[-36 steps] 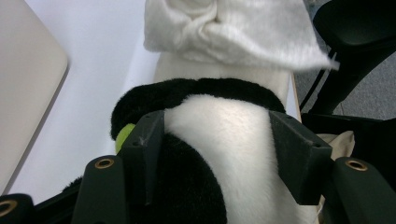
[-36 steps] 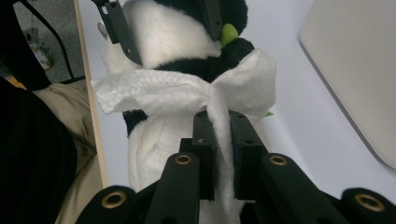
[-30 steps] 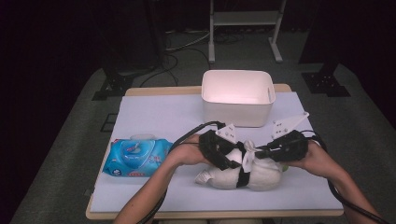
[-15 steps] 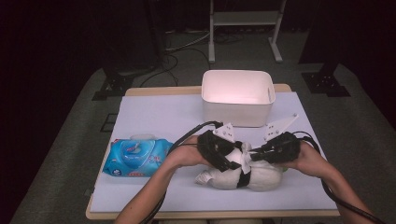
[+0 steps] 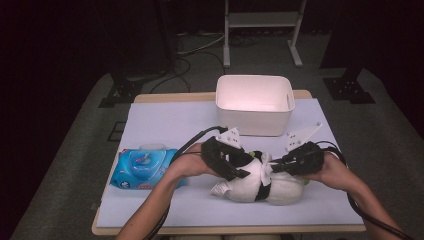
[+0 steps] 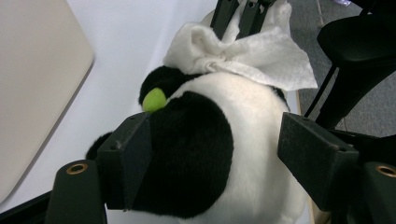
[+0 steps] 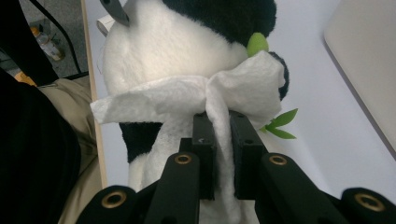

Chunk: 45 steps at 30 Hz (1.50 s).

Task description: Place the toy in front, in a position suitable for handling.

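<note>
the plush panda [image 5: 260, 185] lies on its side on the white table cover [image 5: 165, 125], directly between the two grippers. the left gripper [image 6: 219, 154] straddles the panda's body: its jaws are spread, one pad against the black patch of fur, the other pad standing just beside the white fur on the opposite flank. the right gripper [image 7: 218, 140] has its jaws pressed together on a white wipe [image 7: 196, 98], pinching a gathered fold of it. the wipe fans out ahead of those jaws and rests against the panda's white fur, just beside its green nose [image 7: 258, 44]. a green leaf sprig [image 7: 280, 123] lies beside the right jaws. the white bin [image 5: 255, 102] stands beyond both grippers; the blue wipes pack [image 5: 142, 167] lies outboard of the left gripper.
</note>
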Each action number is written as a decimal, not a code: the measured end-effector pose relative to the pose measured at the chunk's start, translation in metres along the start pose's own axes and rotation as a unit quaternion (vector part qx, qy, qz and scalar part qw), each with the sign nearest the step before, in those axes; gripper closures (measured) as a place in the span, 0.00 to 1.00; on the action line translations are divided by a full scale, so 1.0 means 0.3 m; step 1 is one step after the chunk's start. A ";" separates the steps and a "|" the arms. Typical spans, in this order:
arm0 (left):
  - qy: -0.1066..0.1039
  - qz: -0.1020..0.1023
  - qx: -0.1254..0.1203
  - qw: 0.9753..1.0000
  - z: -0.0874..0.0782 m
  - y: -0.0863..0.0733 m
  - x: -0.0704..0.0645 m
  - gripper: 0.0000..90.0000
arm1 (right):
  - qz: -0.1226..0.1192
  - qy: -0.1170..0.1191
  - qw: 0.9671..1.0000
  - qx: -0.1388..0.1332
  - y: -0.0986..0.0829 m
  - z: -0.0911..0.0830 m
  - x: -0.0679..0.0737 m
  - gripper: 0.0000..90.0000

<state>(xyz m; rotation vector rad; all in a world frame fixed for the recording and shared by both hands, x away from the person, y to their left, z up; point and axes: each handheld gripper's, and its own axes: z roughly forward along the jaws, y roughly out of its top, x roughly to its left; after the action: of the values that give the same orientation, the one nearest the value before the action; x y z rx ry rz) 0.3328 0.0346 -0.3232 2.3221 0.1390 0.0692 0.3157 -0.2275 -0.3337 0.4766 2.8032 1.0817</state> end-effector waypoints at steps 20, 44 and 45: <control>-0.035 -0.065 -0.006 0.997 0.034 -0.141 0.009 0.20 | 0.006 -0.005 1.000 -0.004 -0.029 -0.014 0.004 0.91; -0.060 -0.061 -0.006 0.996 0.090 -0.161 -0.006 0.28 | 0.004 0.000 1.000 -0.015 -0.037 -0.009 0.019 0.91; -0.058 -0.060 -0.007 0.996 0.084 -0.160 -0.003 0.31 | 0.001 0.000 1.000 -0.015 -0.030 -0.007 0.019 0.91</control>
<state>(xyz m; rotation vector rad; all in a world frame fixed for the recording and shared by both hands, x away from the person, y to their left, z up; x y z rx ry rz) 0.3304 0.0490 -0.3754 2.2930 0.2173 -0.1245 0.3076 -0.2332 -0.3380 0.4756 2.7829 1.1230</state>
